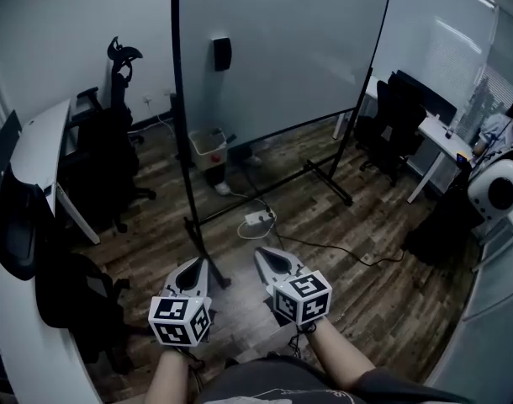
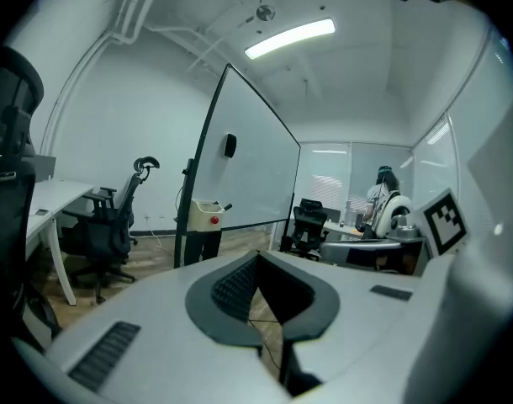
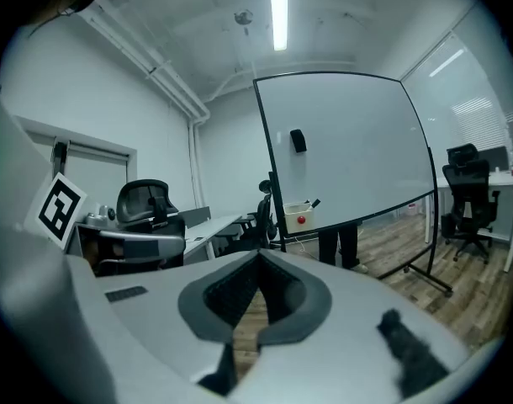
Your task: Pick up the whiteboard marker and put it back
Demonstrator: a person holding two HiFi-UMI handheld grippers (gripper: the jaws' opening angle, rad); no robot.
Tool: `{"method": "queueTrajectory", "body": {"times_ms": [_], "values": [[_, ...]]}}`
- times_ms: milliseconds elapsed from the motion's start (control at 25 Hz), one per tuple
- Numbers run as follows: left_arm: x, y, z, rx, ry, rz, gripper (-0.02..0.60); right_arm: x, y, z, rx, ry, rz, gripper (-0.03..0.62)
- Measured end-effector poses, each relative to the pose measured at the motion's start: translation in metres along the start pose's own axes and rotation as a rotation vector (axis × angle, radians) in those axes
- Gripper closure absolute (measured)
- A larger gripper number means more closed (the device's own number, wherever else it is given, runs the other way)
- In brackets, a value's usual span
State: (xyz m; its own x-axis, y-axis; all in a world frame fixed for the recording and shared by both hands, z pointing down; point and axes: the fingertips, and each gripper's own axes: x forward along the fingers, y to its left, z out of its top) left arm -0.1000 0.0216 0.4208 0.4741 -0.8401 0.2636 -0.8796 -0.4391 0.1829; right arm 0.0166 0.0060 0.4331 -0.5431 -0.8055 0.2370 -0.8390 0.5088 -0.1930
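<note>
So far nothing is done: your left gripper [image 1: 198, 264] and right gripper [image 1: 263, 253] show empty fingers pressed together. Well ahead of them, a thin dark stick [image 3: 316, 202], probably the whiteboard marker, pokes from a small cream box [image 3: 300, 216] at the tall white whiteboard [image 1: 273, 49]'s lower edge.

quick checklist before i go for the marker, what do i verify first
1. Left gripper empty: ok, jaws together with nothing between them.
2. Right gripper empty: ok, shut on nothing.
3. Jaws open for a grab: not ok, both are shut.
4. Marker found: cannot tell. A dark stick juts from the box at the whiteboard, but it is too small to name.
5. Way ahead clear: not ok, a power strip lies before the whiteboard.
</note>
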Motion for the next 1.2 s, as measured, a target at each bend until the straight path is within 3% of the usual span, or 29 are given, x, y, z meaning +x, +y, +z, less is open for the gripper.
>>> {"method": "queueTrajectory", "body": {"times_ms": [400,680,1000,1200], "values": [[-0.005,0.029,-0.006,-0.003,0.015,-0.038,0.569,0.02,0.029,0.001,-0.044,-0.08,-0.029,0.571],[0.003,0.053,-0.001,-0.018,0.02,-0.046,0.569,0.037,0.025,-0.002,-0.027,-0.057,-0.078,0.571],[0.039,0.075,0.005,-0.027,0.027,-0.034,0.569,0.075,-0.012,0.014,0.02,-0.067,-0.106,0.571],[0.075,0.089,0.016,-0.025,0.019,0.003,0.569,0.114,-0.048,0.02,0.027,-0.07,-0.071,0.571]]}}
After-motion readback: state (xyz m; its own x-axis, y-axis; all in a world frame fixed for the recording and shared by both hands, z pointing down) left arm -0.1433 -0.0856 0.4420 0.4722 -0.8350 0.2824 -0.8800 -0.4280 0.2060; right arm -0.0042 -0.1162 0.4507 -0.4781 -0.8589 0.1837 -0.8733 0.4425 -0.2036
